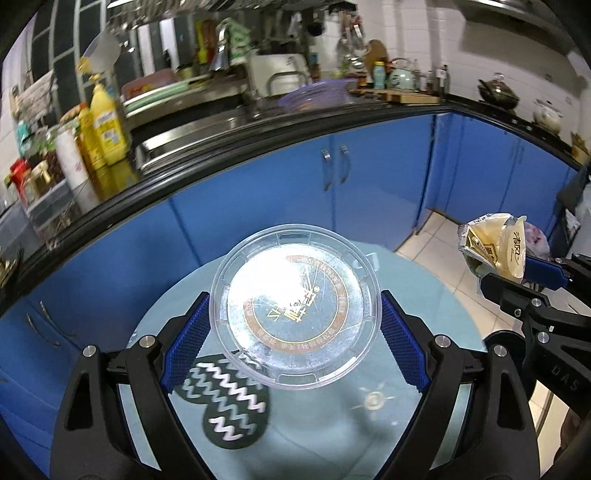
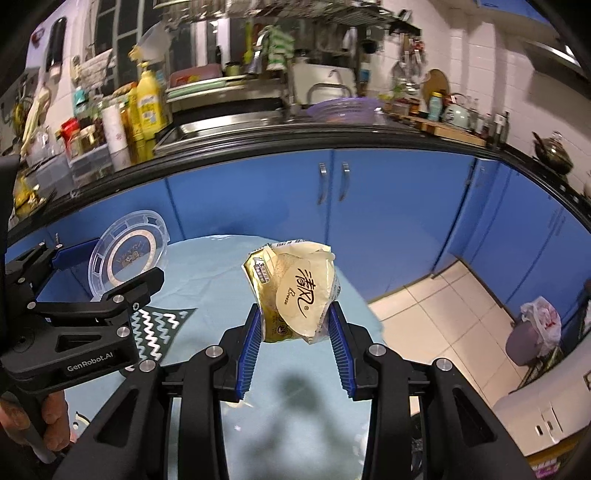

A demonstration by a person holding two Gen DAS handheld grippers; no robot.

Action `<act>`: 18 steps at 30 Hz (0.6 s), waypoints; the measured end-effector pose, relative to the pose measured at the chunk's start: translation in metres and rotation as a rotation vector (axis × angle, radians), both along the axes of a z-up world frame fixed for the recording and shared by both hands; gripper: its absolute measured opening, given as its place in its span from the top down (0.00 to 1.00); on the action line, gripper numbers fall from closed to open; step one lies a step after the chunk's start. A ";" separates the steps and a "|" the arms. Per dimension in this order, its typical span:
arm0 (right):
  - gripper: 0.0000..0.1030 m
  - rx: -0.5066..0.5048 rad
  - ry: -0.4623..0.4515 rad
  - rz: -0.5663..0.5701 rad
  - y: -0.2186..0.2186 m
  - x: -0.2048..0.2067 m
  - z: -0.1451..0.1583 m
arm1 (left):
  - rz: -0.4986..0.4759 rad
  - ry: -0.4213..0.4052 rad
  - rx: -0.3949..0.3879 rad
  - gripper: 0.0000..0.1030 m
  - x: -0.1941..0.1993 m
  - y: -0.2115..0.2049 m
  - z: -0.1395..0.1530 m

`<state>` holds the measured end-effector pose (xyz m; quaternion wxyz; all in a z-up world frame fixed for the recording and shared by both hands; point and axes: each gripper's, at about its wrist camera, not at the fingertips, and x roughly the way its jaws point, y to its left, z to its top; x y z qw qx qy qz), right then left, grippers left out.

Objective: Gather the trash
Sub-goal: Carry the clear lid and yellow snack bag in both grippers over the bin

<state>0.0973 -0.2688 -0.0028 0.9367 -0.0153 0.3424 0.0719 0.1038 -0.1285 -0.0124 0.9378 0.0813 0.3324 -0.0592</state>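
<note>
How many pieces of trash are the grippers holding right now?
2. A clear plastic lid sits clamped in the left gripper; a crumpled yellow tissue packet is pinched in the right gripper. Both are above the round table.

You are facing a run of blue cabinet doors (image 2: 388,206) under a black countertop (image 1: 295,122) that bends round a corner on your right. A steel sink (image 2: 229,123) sits in it, with yellow bottles (image 1: 107,125) and jars crowding the left end (too blurred to read). White wall tiles (image 1: 424,33) rise behind. A round glass table (image 2: 207,266) stands in front of you, over pale floor tiles (image 2: 436,299).
</note>
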 end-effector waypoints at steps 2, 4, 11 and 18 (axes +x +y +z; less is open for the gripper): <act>0.66 0.002 -0.008 -0.020 -0.013 -0.006 0.002 | -0.018 -0.008 0.005 0.16 -0.004 -0.013 0.004; 0.66 0.008 -0.017 -0.044 -0.027 -0.013 0.005 | -0.038 -0.017 0.013 0.16 -0.007 -0.027 0.007; 0.66 0.031 -0.044 -0.118 -0.073 -0.035 0.012 | -0.106 -0.041 0.036 0.16 -0.016 -0.072 0.018; 0.66 0.051 -0.061 -0.190 -0.116 -0.057 0.015 | -0.180 -0.066 0.053 0.16 -0.028 -0.120 0.028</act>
